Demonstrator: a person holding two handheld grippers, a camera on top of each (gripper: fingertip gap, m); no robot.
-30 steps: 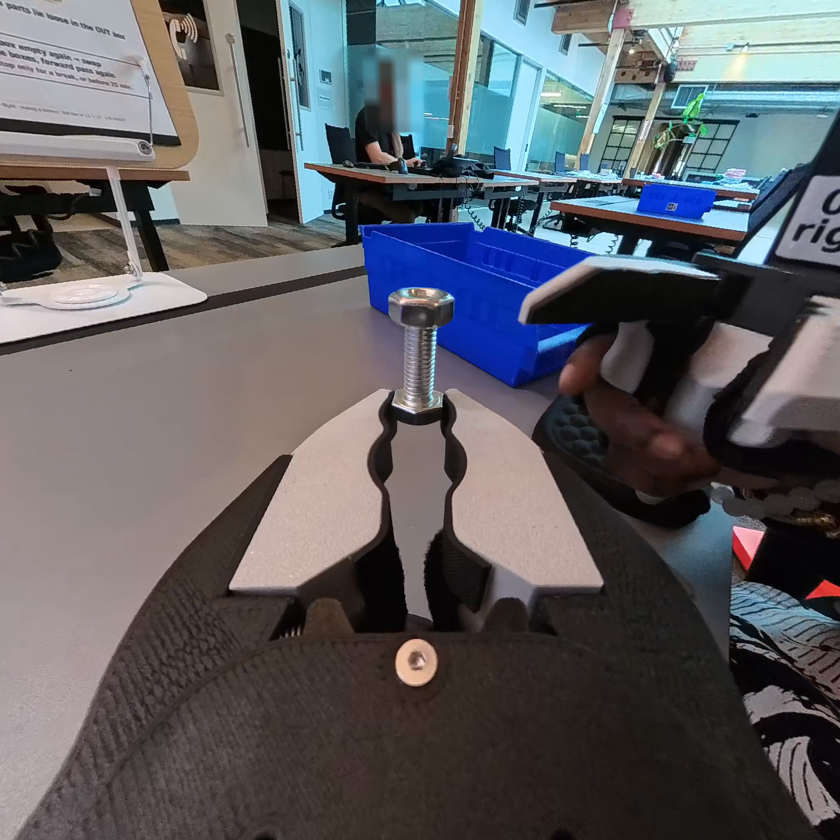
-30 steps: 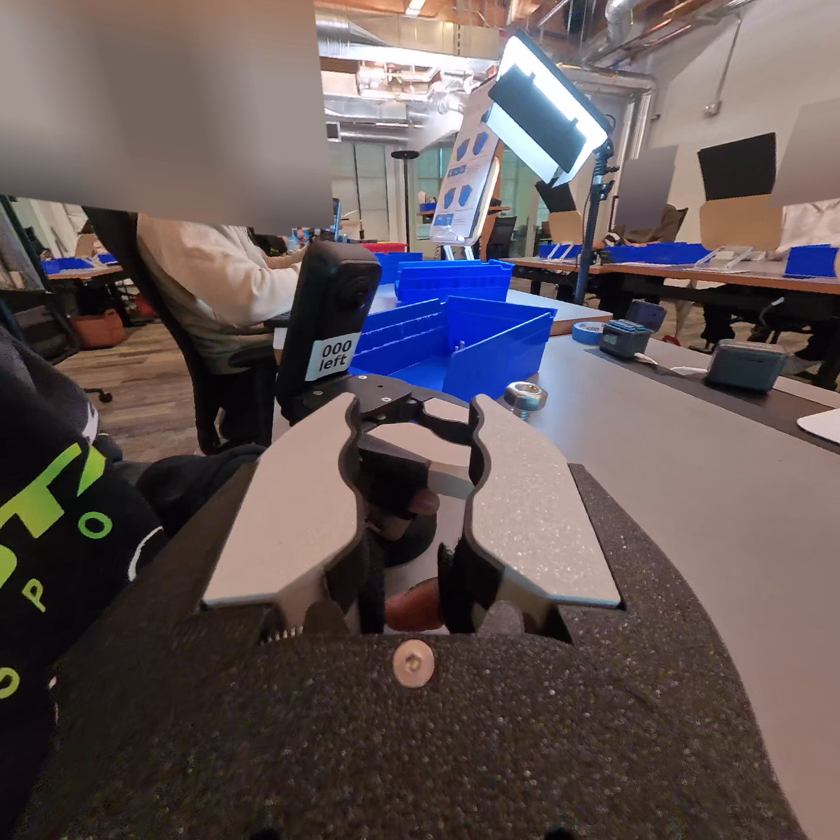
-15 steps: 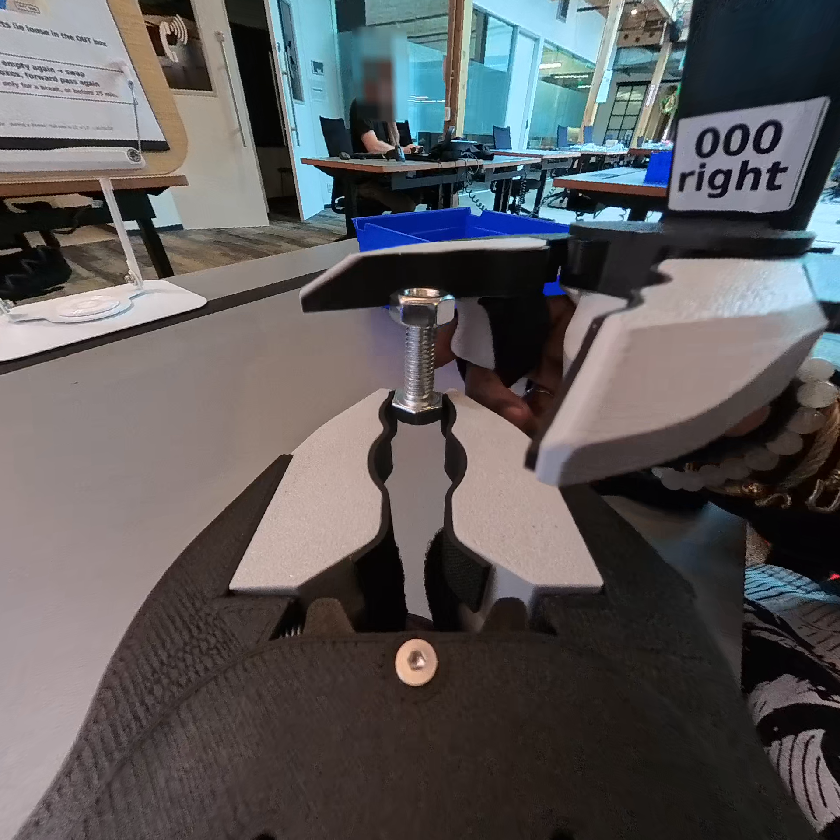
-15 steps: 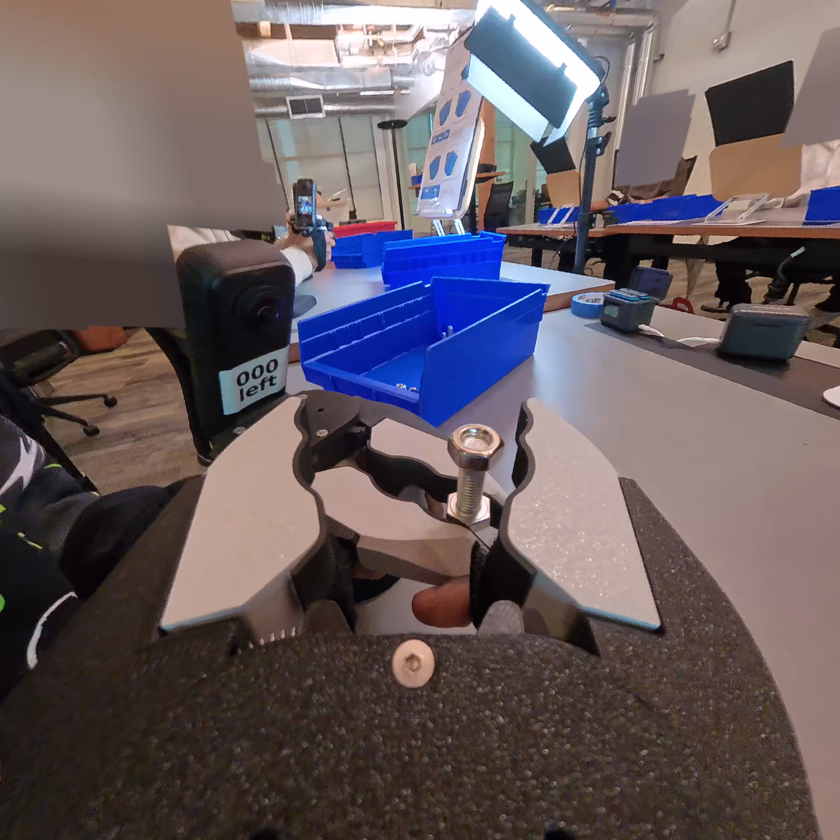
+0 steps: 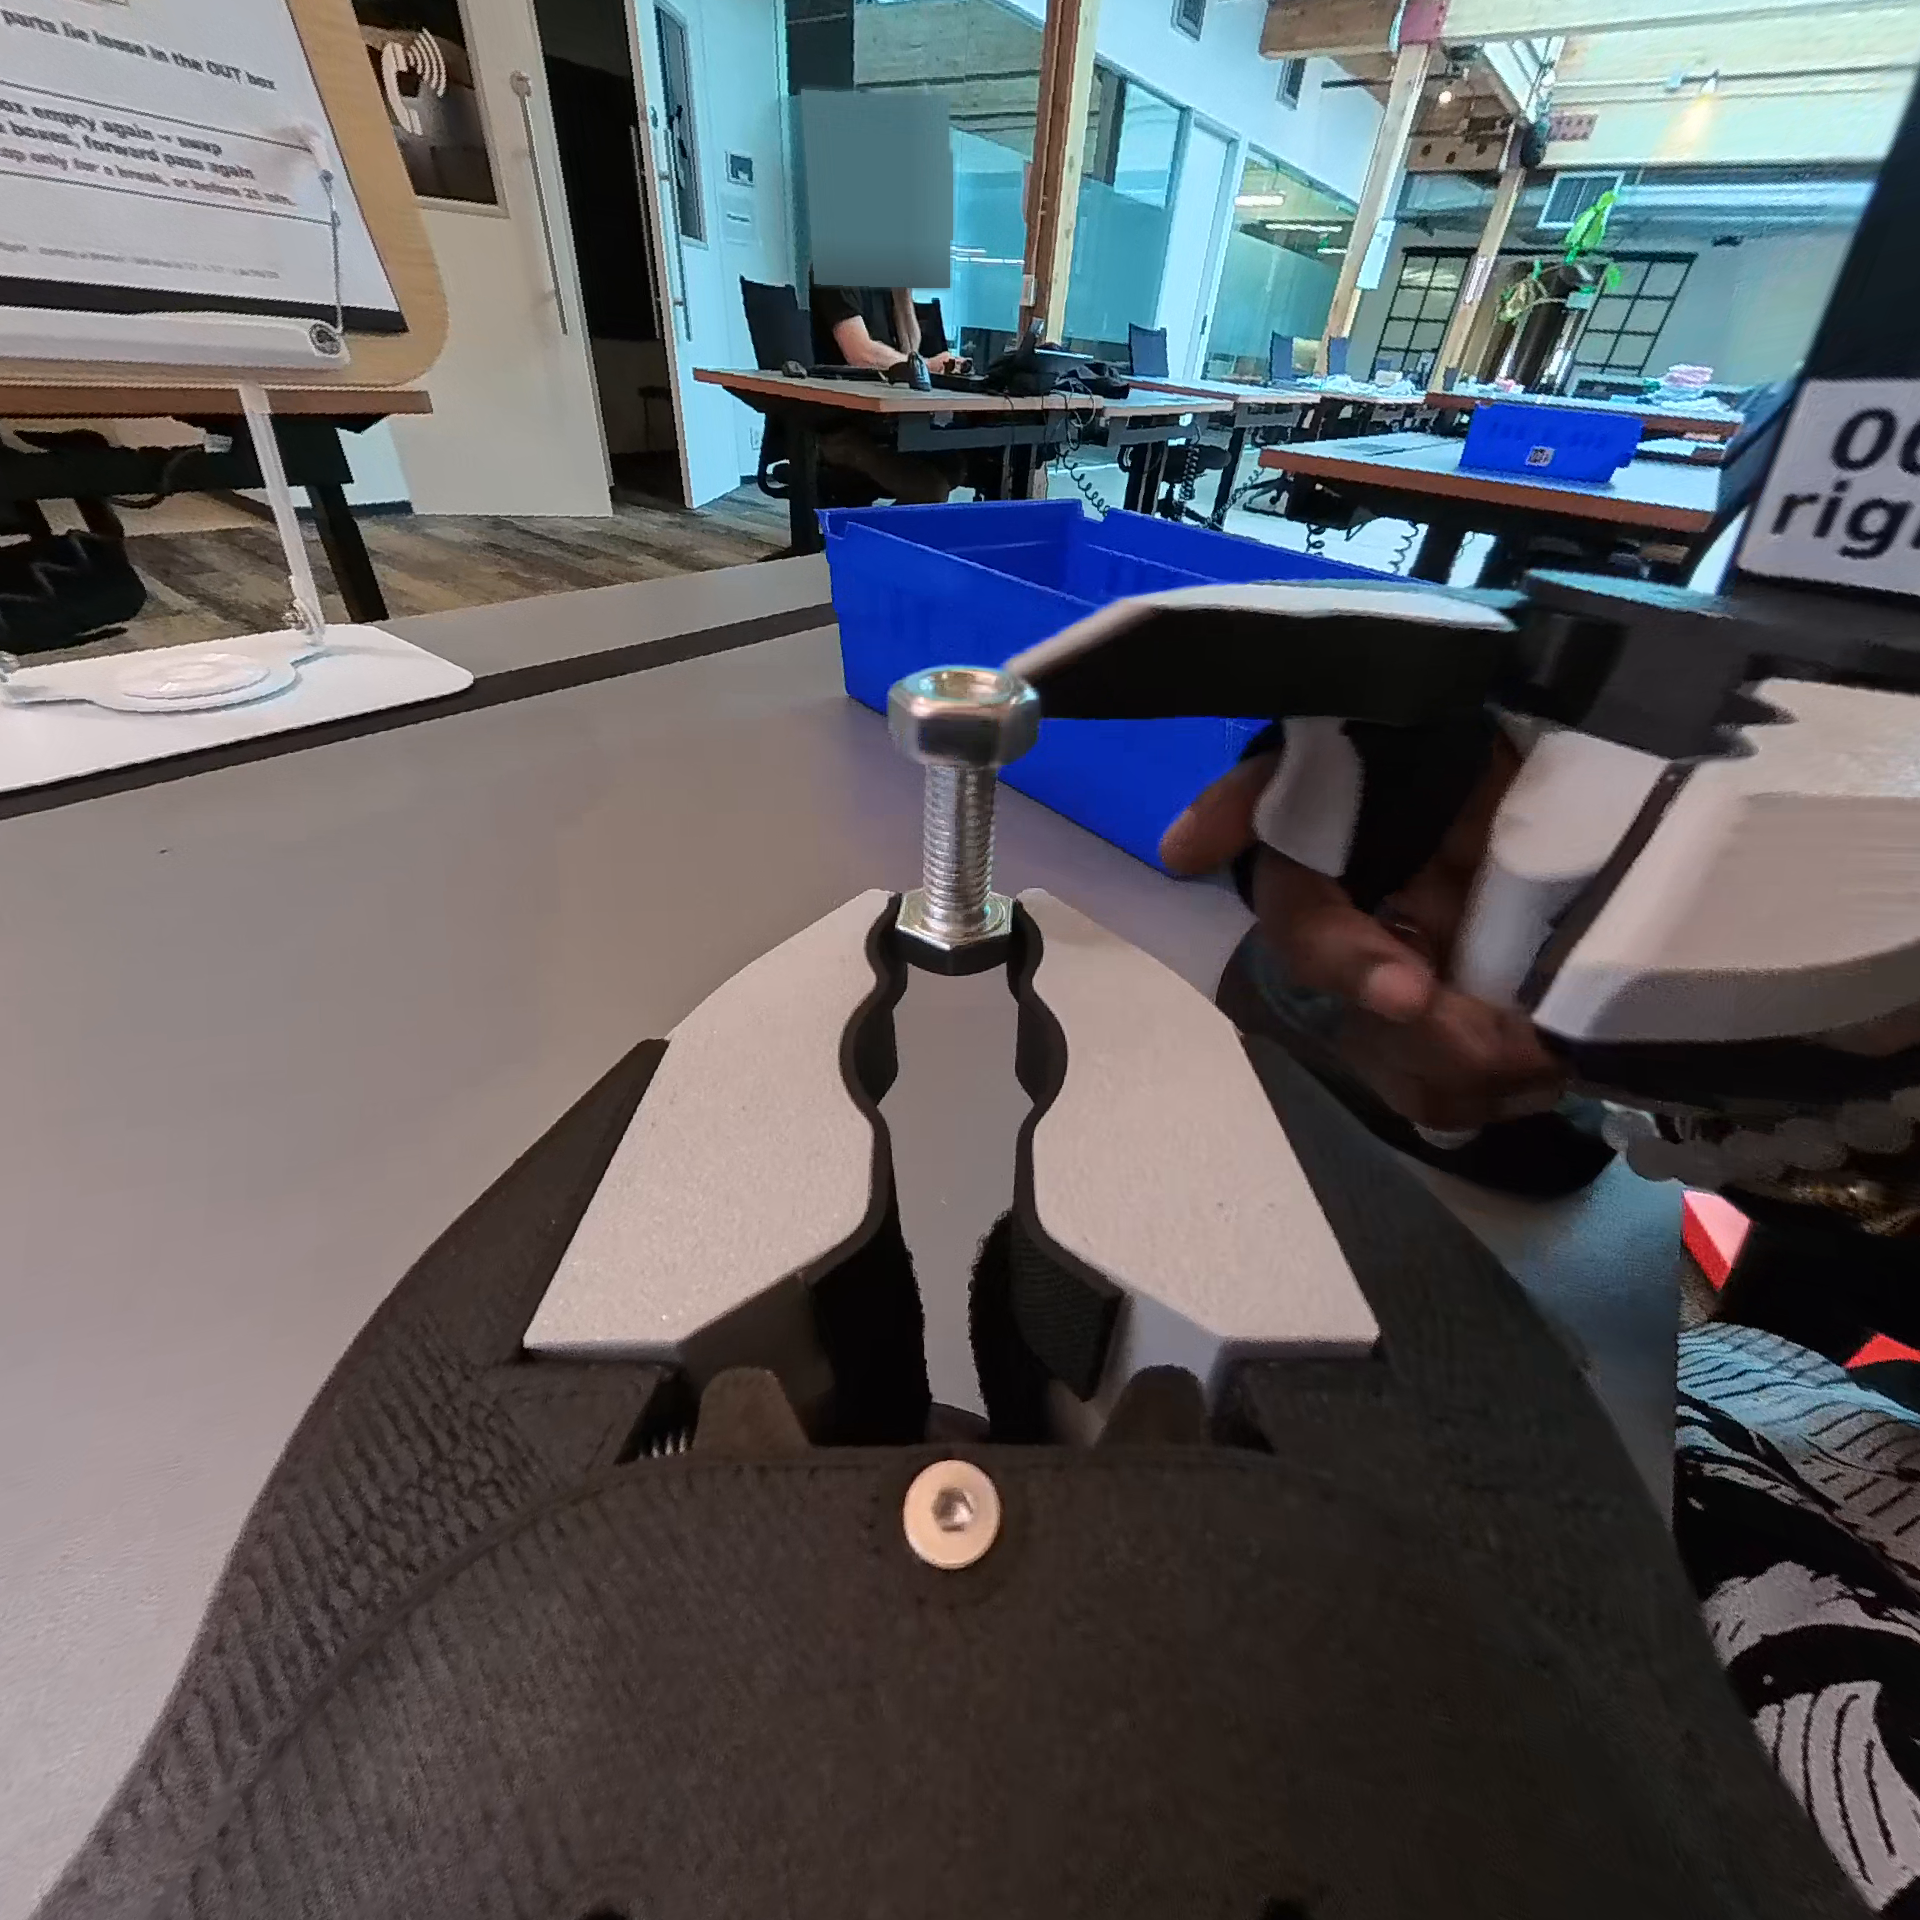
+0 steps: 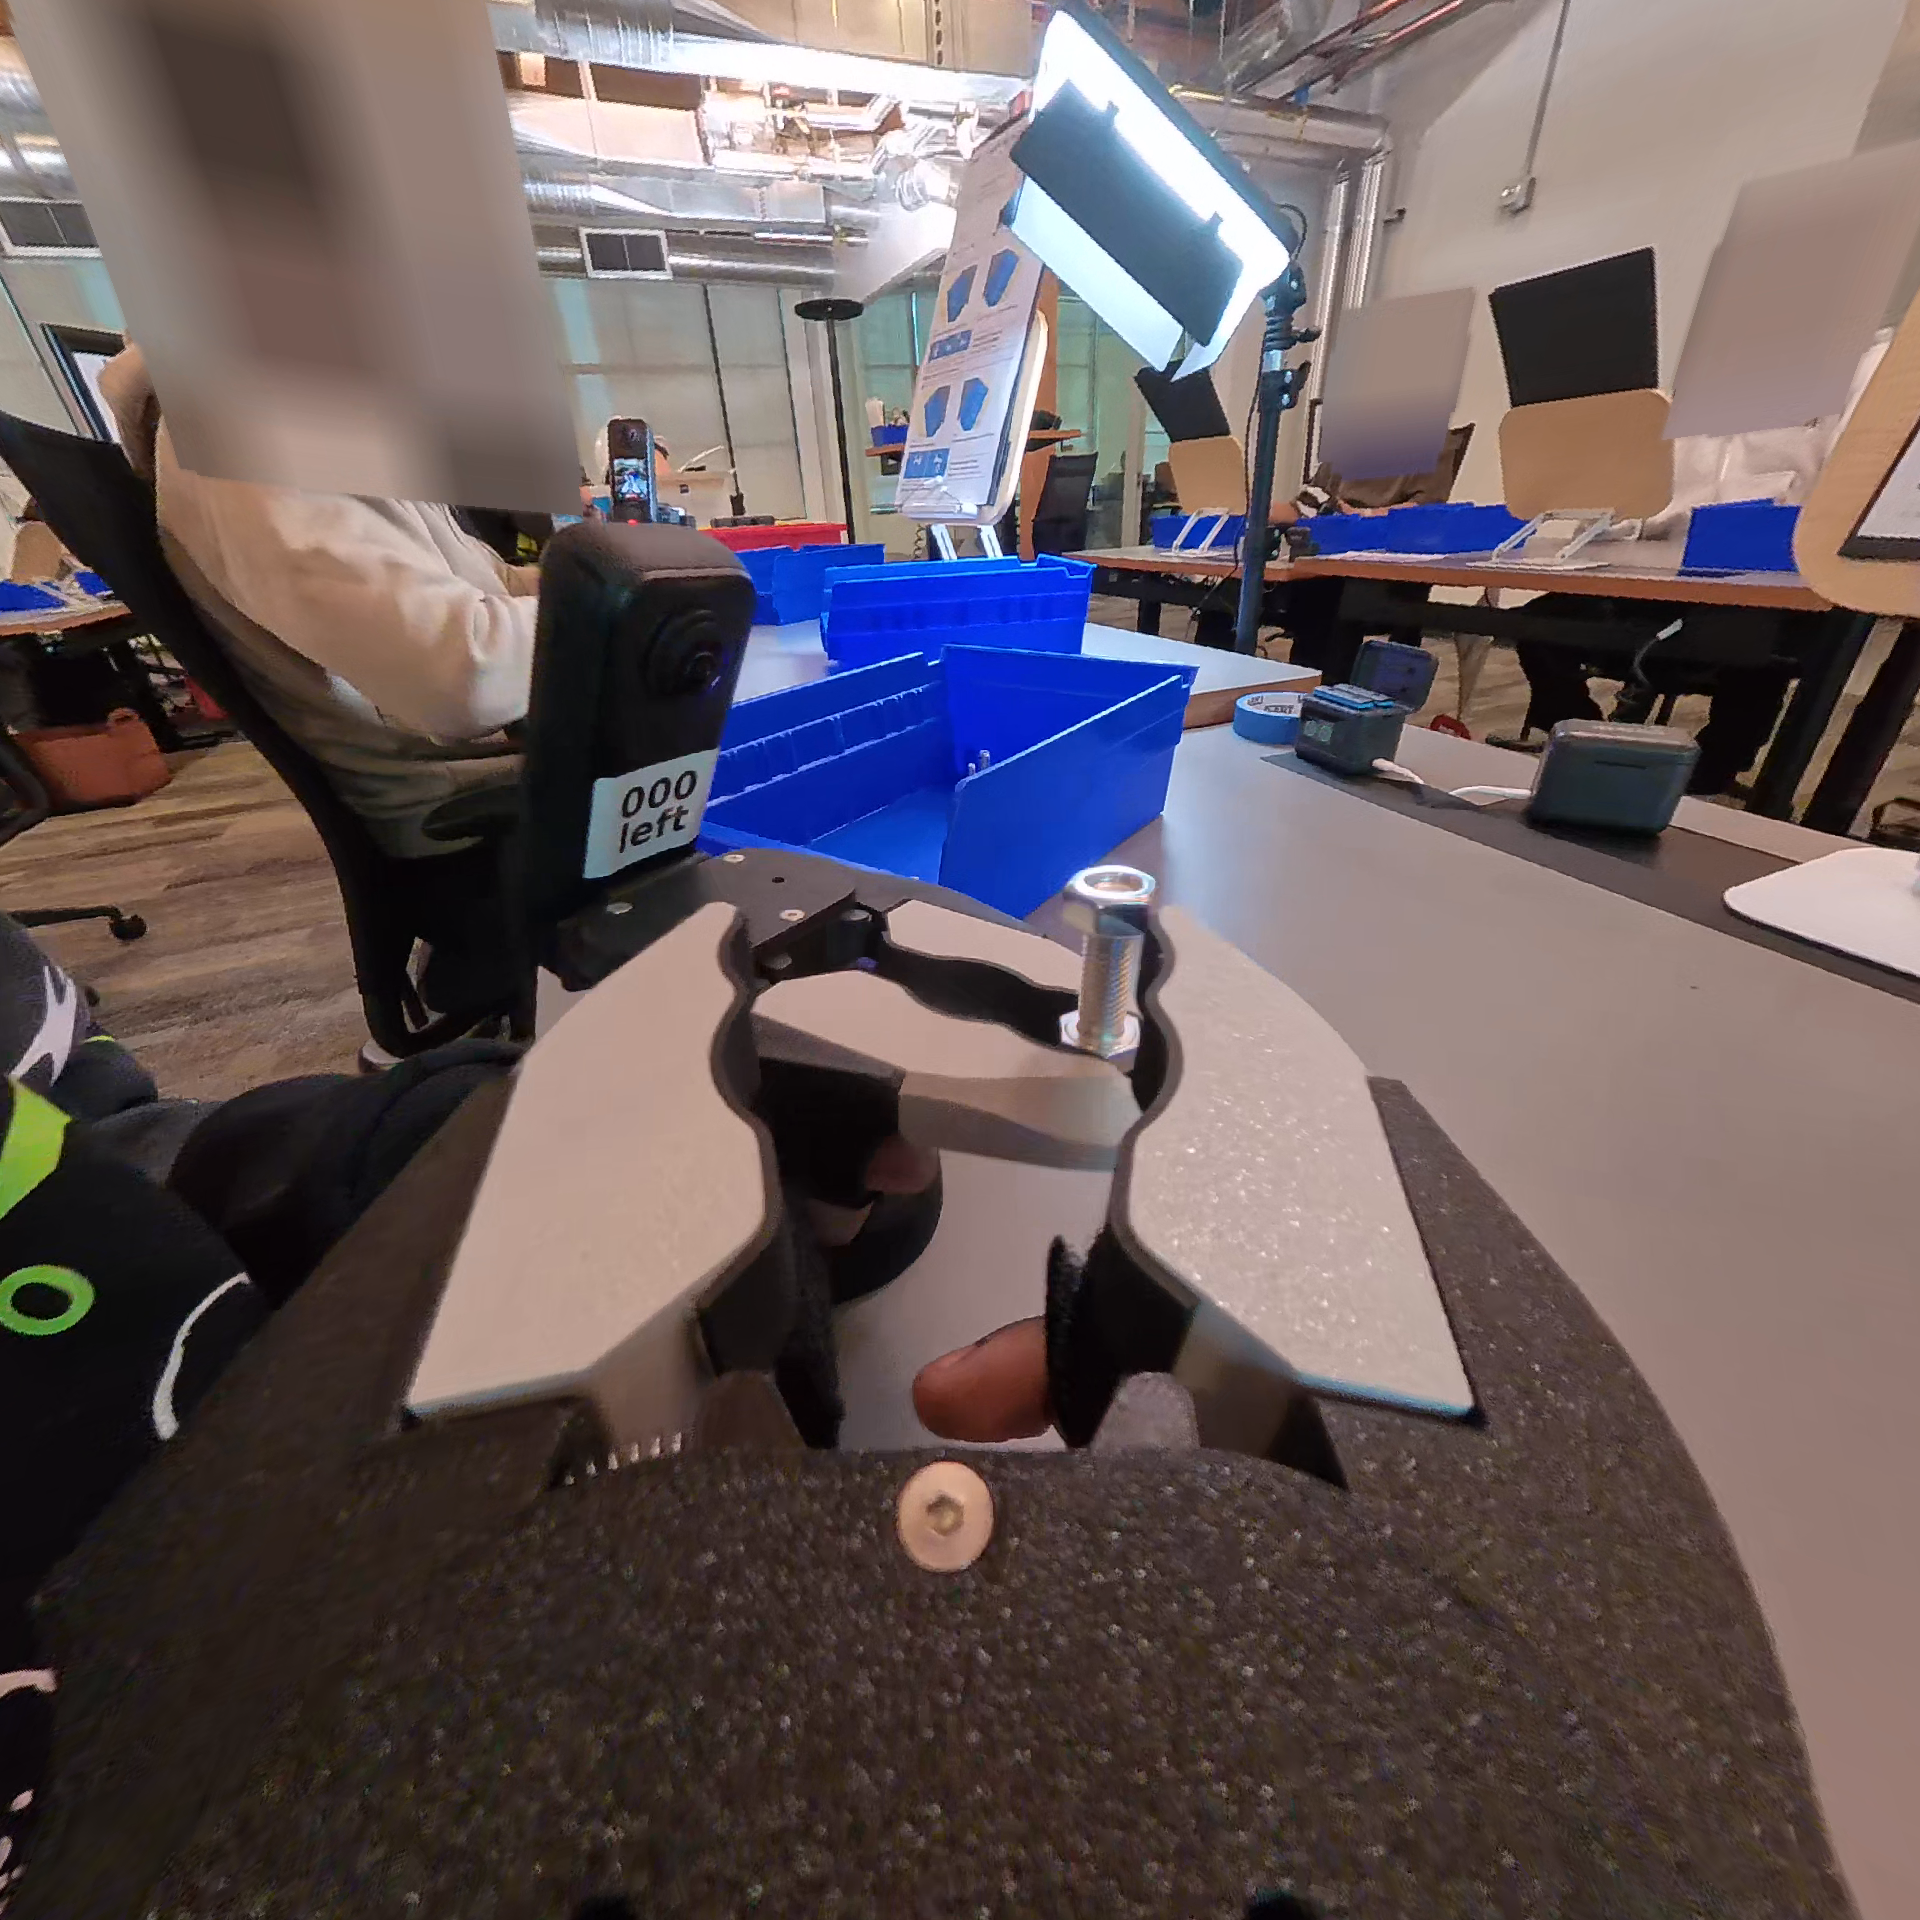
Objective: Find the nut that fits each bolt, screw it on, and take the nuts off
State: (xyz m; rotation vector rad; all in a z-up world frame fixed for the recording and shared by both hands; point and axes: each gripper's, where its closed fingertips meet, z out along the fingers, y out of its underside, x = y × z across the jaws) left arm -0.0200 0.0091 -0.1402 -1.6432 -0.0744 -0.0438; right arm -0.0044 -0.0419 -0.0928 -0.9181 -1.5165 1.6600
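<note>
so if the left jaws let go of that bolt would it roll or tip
The bolt looks like rigid, fairly heavy metal. It stands upright with a nut on top, so it probably tips. Once on its side on the table, it likely rolls in a curve.

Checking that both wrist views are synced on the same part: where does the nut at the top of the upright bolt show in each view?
Left wrist view: the nut sits just above centre, atop the bolt clamped at its head by the left gripper.
Right wrist view: the nut is right of centre, by the open right gripper's right fingertip.
Shared landmark: the blue bin behind the bolt.
</note>
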